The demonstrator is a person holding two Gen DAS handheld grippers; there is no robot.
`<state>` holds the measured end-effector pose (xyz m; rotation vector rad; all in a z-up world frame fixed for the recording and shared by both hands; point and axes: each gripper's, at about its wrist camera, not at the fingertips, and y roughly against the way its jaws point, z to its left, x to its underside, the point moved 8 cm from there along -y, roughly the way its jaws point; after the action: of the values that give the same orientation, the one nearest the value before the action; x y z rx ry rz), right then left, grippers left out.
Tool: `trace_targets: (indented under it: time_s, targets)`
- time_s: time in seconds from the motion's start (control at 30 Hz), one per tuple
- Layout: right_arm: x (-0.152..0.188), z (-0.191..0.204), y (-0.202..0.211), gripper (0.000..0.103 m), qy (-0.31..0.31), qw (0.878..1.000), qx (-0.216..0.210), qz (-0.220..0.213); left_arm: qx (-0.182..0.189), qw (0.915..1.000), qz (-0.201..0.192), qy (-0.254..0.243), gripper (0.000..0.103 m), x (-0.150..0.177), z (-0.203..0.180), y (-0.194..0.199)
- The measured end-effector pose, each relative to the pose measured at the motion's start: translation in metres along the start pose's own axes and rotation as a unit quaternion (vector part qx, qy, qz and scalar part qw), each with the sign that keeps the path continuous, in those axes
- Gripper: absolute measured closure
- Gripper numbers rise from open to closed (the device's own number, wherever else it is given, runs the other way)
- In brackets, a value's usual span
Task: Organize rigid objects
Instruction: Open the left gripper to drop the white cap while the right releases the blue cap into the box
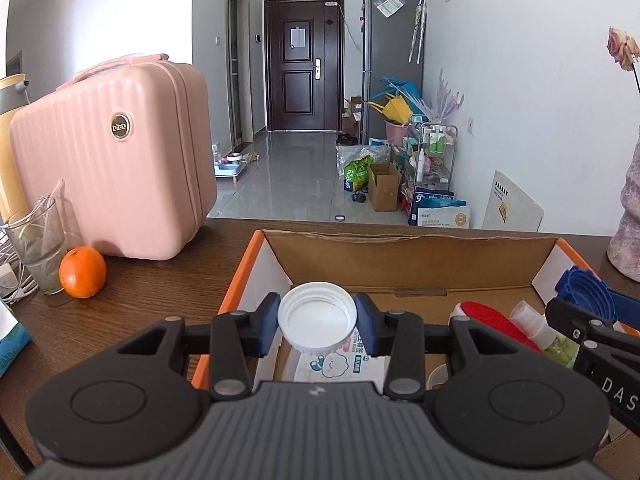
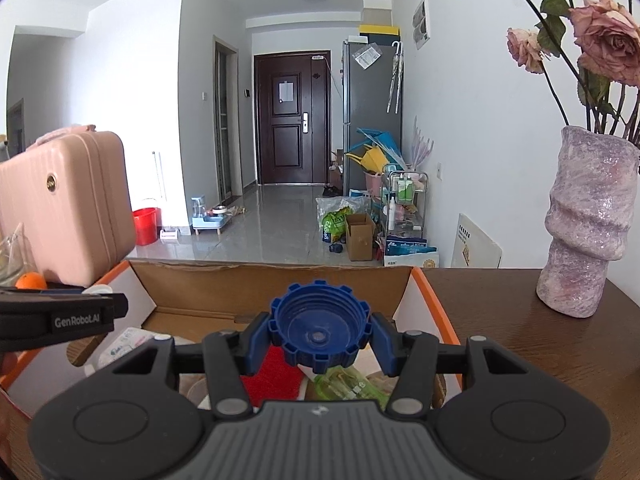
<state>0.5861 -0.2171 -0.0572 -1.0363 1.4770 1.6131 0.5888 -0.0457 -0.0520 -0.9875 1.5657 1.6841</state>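
White screw cap (image 1: 317, 316) up front, open side facing the camera, pinched at its rim between the blue pads of the left gripper (image 1: 318, 322); it hangs over the near left part of the cardboard box (image 1: 404, 252), clear of the contents; over in the right wrist view the blue ribbed cap (image 2: 319, 326), a notched, bigger lid, sits the same way in the right gripper (image 2: 320, 338), open side to the lens, above the middle of the same box.

Step in hand, as I read it: both caps are being carried in for the drop; neither is down yet; what comes next calls for lowering each over a free patch of the box floor and spreading the jaws so the caps fall flat rather than roll onto the clutter.

Jaws now: the left pair drawn in close, pads pressed on either side of the white cap; the right pair set a little wider, pads tight on the blue cap's ribs; nothing else touches either.

Below them in the box: a wet-wipe packet (image 1: 340, 362), a red brush-like thing (image 1: 496, 322), a small green bottle (image 1: 546, 334); outward on the desk (image 1: 160, 280), an orange (image 1: 82, 272), a drinking glass (image 1: 38, 248), a pink case (image 1: 116, 164); right side, a mottled vase (image 2: 586, 220) with dried roses (image 2: 608, 40).
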Motion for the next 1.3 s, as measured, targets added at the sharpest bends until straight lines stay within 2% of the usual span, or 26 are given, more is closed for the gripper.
trace_targets:
  time_s: [0.07,0.1,0.13,0.17,0.23,0.3,0.9,1.3]
  targets:
    - [0.003,0.0,-0.002,0.051,0.003,1.0,-0.003,0.009,0.002,1.0,0.004,0.001,0.06,0.001,0.002,-0.002]
    - [0.004,-0.001,-0.001,0.049,0.004,1.0,-0.001,0.011,0.004,1.0,0.007,0.002,0.049,0.001,0.002,-0.003]
    - [0.004,-0.001,-0.001,0.039,0.005,1.0,0.003,0.013,0.004,0.9999,0.01,0.006,0.026,0.002,0.004,-0.004]
    - [0.004,-0.001,0.001,0.021,0.007,1.0,0.006,0.013,0.001,0.9999,0.007,0.011,0.018,0.001,0.007,-0.003]
    - [0.002,-0.002,0.006,0.002,0.007,1.0,0.009,0.003,-0.008,0.9999,-0.005,0.011,0.006,-0.001,0.01,0.0]
    - [-0.001,-0.003,0.009,0.0,0.004,1.0,0.011,-0.003,-0.011,0.9998,-0.013,0.014,0.0,-0.003,0.014,0.003]
    - [-0.002,-0.007,0.016,0.0,-0.008,1.0,0.022,-0.005,-0.007,0.9997,-0.02,0.008,0.0,-0.007,0.013,0.012]
    - [0.006,0.0,0.055,0.0,-0.005,1.0,0.016,-0.018,-0.001,0.9986,-0.054,0.0,0.0,-0.001,0.024,0.064]
